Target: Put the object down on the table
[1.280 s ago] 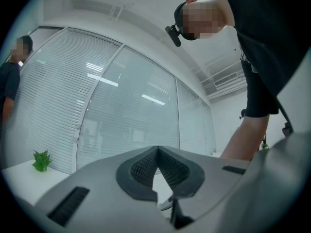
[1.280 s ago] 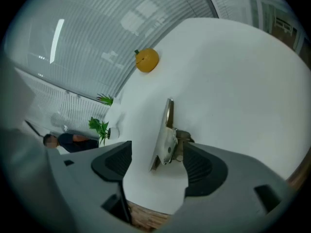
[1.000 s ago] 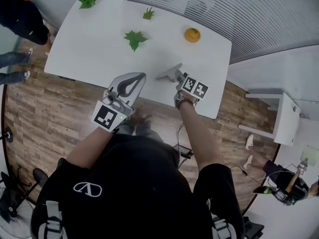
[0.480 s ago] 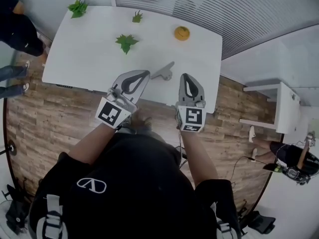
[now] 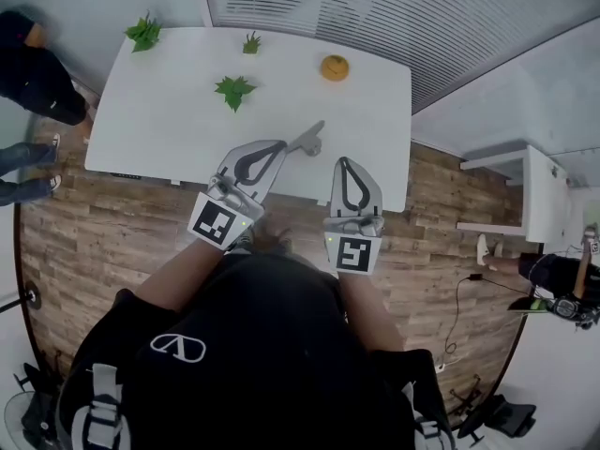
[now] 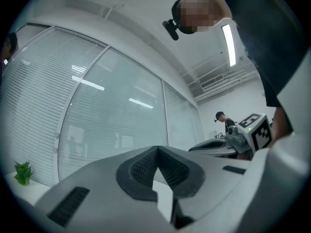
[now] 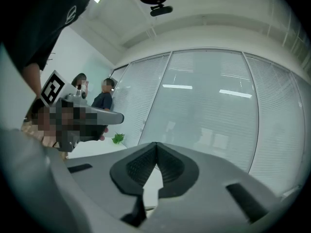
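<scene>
A small grey angular object lies on the white table near its front edge. My left gripper hovers just left of it, jaws shut with nothing between them. My right gripper is held over the front edge, to the right of the object and nearer the body. It is shut and empty, apart from the object. In the left gripper view the jaws meet at the tip; in the right gripper view the jaws also meet with nothing held.
An orange sits at the table's far right. Three green plant sprigs stand further back. Blinds run behind the table. A person stands at the left; a white side table is at the right.
My right gripper left the grey object on the table, shut its jaws and drew back toward the body. The left gripper stayed about where it was.
</scene>
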Action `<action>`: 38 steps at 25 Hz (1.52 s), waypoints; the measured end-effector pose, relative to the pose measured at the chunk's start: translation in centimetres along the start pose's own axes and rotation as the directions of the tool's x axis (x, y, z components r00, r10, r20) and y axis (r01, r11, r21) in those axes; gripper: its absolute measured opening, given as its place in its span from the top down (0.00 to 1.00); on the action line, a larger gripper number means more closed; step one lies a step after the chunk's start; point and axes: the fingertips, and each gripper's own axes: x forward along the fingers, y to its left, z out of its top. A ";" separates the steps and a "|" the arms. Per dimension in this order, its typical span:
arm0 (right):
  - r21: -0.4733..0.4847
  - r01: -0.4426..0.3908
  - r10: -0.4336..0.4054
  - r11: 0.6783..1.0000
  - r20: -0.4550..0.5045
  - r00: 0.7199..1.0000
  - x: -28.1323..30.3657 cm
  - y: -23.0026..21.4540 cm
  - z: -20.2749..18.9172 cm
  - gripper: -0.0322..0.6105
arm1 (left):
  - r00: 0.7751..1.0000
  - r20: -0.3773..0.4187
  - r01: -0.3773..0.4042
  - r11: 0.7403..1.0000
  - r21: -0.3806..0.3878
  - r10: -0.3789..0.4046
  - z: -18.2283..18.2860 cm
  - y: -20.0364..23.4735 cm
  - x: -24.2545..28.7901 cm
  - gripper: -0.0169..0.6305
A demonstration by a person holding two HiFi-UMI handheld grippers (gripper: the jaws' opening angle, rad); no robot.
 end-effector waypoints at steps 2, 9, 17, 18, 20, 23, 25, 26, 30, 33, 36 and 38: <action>-0.009 -0.005 0.005 1.000 -0.004 1.000 -0.2 0.3 0.1 0.94 | 1.000 0.003 -0.001 1.000 0.009 0.001 0.3 -0.1 0.0 0.97; 0.002 0.001 -0.001 1.000 0.004 1.000 0.3 -0.2 0.2 0.94 | 1.000 0.013 -0.012 0.999 0.037 0.012 0.7 -0.2 -0.3 0.97; 0.053 0.001 -0.002 0.999 0.021 1.000 0.4 -0.7 -0.1 0.94 | 1.000 0.016 -0.026 0.999 0.037 0.025 0.9 -0.1 -0.5 0.97; 0.053 0.005 -0.006 0.999 0.020 1.000 0.4 -0.8 -0.2 0.94 | 1.000 0.017 -0.027 0.999 0.034 0.027 0.8 -0.1 -0.6 0.97; 0.060 0.014 -0.015 0.998 0.009 1.000 0.3 -0.9 -0.5 0.94 | 1.000 0.016 -0.028 0.999 0.033 0.027 0.8 0.0 -0.7 0.97; 0.079 0.015 -0.015 0.997 0.003 1.000 0.1 -1.1 -0.7 0.94 | 0.999 0.019 -0.028 0.999 0.034 0.028 1.0 0.0 -0.9 0.97; 0.080 0.008 -0.009 0.997 0.008 1.000 0.0 -1.1 -0.7 0.94 | 0.999 0.022 -0.030 0.999 0.035 0.030 1.1 0.1 -1.1 0.97; 0.079 0.005 -0.005 0.997 0.009 1.000 -0.1 -1.1 -0.7 0.94 | 0.999 0.021 -0.031 0.999 0.036 0.031 1.2 0.1 -1.2 0.97; 0.086 -0.001 0.000 0.996 0.002 1.000 -0.1 -1.1 -1.0 0.94 | 0.999 0.020 -0.035 0.999 0.030 0.035 1.1 0.2 -1.3 0.97; 0.083 -0.001 0.001 0.997 0.005 1.000 0.0 -1.1 -1.0 0.94 | 0.999 0.013 -0.035 0.999 0.033 0.035 0.8 0.5 -1.5 0.97; 0.087 0.004 -0.004 0.996 0.003 1.000 -0.1 -1.3 -0.9 0.94 | 0.999 0.009 -0.032 0.999 0.034 0.032 0.8 0.6 -1.7 0.97; 0.085 0.005 -0.005 0.996 -0.001 1.000 -0.1 -1.3 -0.9 0.94 | 0.999 0.007 -0.033 0.999 0.030 0.033 0.8 0.6 -1.7 0.97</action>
